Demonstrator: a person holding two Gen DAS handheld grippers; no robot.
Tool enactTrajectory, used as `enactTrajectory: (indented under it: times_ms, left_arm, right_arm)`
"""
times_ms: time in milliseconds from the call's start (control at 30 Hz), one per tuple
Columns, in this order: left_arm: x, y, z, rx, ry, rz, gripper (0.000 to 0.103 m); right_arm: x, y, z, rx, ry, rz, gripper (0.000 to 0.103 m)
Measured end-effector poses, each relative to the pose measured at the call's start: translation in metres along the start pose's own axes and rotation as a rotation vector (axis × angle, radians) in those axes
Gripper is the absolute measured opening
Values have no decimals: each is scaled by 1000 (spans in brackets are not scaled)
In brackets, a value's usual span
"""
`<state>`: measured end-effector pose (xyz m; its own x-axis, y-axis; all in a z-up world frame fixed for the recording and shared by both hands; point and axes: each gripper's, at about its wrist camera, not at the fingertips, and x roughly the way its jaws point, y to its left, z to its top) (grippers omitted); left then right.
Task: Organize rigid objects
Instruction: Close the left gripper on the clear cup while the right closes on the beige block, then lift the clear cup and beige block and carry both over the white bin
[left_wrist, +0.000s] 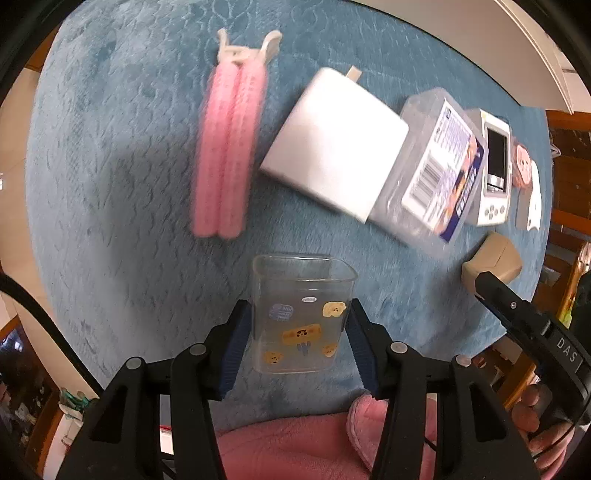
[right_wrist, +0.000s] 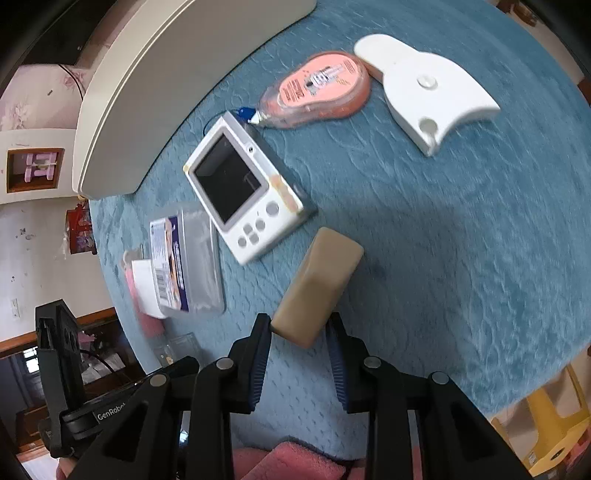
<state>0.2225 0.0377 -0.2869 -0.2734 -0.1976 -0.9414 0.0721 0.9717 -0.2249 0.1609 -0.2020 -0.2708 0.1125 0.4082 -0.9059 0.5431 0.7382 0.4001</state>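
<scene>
My left gripper (left_wrist: 301, 325) is shut on a clear square cup (left_wrist: 301, 314) with yellow cartoon stickers, held over the blue plush cloth (left_wrist: 110, 184). My right gripper (right_wrist: 299, 332) is shut on the near end of a beige block (right_wrist: 319, 284); that block also shows in the left wrist view (left_wrist: 495, 260). A row lies on the cloth: pink fuzzy rollers in a clip (left_wrist: 229, 147), a white box (left_wrist: 332, 144), a clear labelled case (left_wrist: 432, 166), a white handheld console (right_wrist: 245, 192), a pink dispenser (right_wrist: 317, 88) and a white plastic piece (right_wrist: 432, 92).
A cream curved headboard edge (right_wrist: 166, 74) borders the cloth at the far side. Pink padded fabric (left_wrist: 295, 443) lies under my grippers. A yellow stool (right_wrist: 554, 424) stands at the right. Wooden furniture (left_wrist: 569, 147) stands beyond the cloth.
</scene>
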Motion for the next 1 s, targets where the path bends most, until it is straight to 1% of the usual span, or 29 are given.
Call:
enactTrajectory:
  times_ms: [167, 333, 500, 567, 767, 833, 1000]
  left_arm:
    - [2, 7, -24, 15, -11, 0, 56]
    - [4, 20, -50, 19, -14, -25, 56]
    - [-2, 41, -88, 23, -25, -41, 55]
    - [-10, 42, -97, 23, -36, -47, 55]
    - [-34, 65, -123, 15, -72, -67, 55]
    - [-41, 75, -126, 13, -84, -76, 55]
    - [-65, 85, -135, 8, -138, -80, 55]
  right_arm:
    - [0, -1, -18, 8, -6, 11, 30]
    - [4, 1, -40, 4, -1, 26, 30]
    - [2, 11, -59, -25, 1, 37, 28]
    - [0, 18, -66, -50, -6, 35, 28]
    - [-11, 38, -82, -122, -24, 34, 27]
    - [-15, 44, -85, -150, -26, 36, 27]
    - [-26, 64, -94, -250, -36, 34, 27]
